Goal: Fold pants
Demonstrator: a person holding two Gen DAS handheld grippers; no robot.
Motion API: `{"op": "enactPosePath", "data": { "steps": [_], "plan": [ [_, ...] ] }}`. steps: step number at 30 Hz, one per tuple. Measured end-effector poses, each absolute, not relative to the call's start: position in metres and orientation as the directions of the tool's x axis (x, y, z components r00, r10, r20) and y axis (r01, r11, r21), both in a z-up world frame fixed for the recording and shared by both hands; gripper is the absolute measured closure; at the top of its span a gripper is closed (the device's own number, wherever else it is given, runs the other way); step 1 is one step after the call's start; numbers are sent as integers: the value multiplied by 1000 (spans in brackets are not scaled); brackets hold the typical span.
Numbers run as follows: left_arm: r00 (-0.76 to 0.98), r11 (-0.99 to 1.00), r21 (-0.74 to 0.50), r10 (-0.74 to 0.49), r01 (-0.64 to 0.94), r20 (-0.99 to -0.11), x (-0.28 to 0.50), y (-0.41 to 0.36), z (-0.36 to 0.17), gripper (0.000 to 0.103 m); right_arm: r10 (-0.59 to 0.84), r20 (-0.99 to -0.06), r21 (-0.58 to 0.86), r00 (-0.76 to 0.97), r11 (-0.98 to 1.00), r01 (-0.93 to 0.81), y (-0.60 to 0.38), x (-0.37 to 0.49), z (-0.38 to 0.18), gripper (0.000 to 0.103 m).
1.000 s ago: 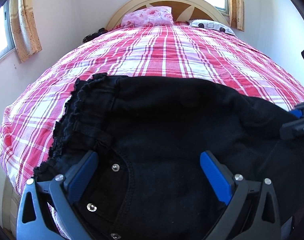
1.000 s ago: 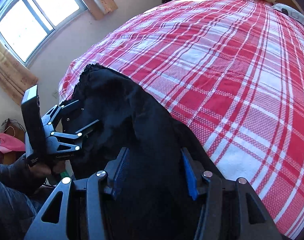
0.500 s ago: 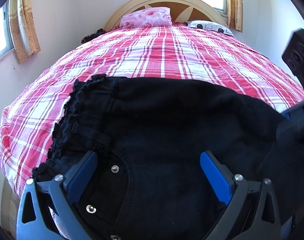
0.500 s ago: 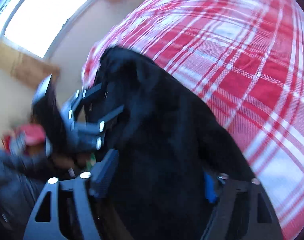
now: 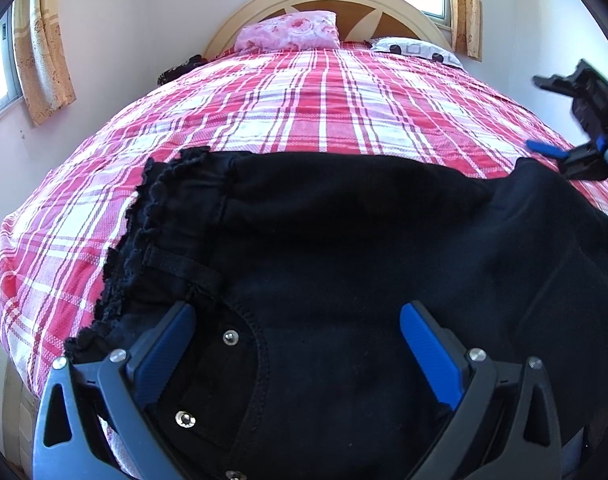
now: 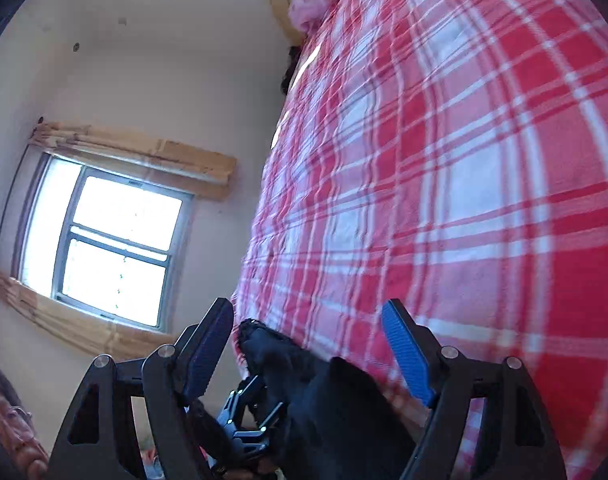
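Observation:
Black pants lie across the near end of the bed, frilled waistband at the left, metal studs by the pocket. My left gripper is open, its blue fingers spread low over the pocket area, holding nothing. My right gripper is open and empty, raised and tilted above the bed; it also shows at the right edge of the left wrist view. In the right wrist view the pants sit below and between the fingers, with the left gripper beside them.
The bed has a red and white plaid cover. A pink floral pillow and a white patterned pillow lie by the headboard. A window with curtains is in the left wall. The person's face shows at lower left.
My right gripper let go of the pants, opened and lifted away up and to the right, rolling its view sideways. My left gripper stayed still and open.

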State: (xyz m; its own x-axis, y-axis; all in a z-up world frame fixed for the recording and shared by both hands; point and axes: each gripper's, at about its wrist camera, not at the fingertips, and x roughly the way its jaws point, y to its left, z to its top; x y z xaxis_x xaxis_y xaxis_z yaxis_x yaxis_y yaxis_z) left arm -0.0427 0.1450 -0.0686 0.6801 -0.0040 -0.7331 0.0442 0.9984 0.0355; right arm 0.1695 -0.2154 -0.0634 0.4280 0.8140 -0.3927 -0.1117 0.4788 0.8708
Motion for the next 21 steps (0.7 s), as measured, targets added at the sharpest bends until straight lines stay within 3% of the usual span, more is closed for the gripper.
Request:
{"op": "enactPosePath", "data": {
  "steps": [2, 4, 6, 8, 10, 11, 12, 13, 16, 18, 21],
  "plan": [
    [684, 998, 38, 0, 40, -730, -43, 144, -69, 0, 778, -434, 810, 455, 558, -181, -214, 155, -42, 25],
    [684, 999, 40, 5, 34, -730, -41, 143, -69, 0, 747, -472, 722, 469, 632, -282, -198, 139, -19, 35],
    [683, 998, 45, 10, 34, -731, -41, 142, -68, 0, 750, -506, 652, 426, 656, -380, -165, 126, -9, 60],
    [677, 998, 51, 12, 37, -736, -41, 142, -67, 0, 764, -541, 628, 351, 645, -435, -131, 118, -18, 79],
    [668, 997, 57, 7, 52, -744, -42, 144, -65, 0, 753, -603, 602, 265, 647, -468, -98, 112, -43, 80],
    [666, 996, 57, 1, 63, -746, -43, 146, -64, 0, 683, -687, 534, 246, 705, -466, -82, 115, -60, 80],
    [663, 995, 61, -4, 74, -748, -46, 148, -64, 0, 614, -748, 468, 254, 758, -455, -77, 116, -76, 100],
    [664, 995, 65, -4, 79, -748, -48, 149, -63, 1, 542, -796, 396, 270, 803, -445, -75, 123, -91, 103],
    [686, 991, 68, -28, 112, -727, -62, 155, -54, 5, 621, -727, 501, 292, 771, -393, -99, 138, -98, 103],
    [731, 987, 119, 2, 109, -682, -75, 159, -43, 4, 600, -707, 467, 374, 793, -391, -103, 132, -84, 101],
    [770, 986, 155, 56, 56, -636, -81, 181, -29, 1, 669, -607, 502, 429, 741, -446, -96, 116, -53, 99]
  ]
}}
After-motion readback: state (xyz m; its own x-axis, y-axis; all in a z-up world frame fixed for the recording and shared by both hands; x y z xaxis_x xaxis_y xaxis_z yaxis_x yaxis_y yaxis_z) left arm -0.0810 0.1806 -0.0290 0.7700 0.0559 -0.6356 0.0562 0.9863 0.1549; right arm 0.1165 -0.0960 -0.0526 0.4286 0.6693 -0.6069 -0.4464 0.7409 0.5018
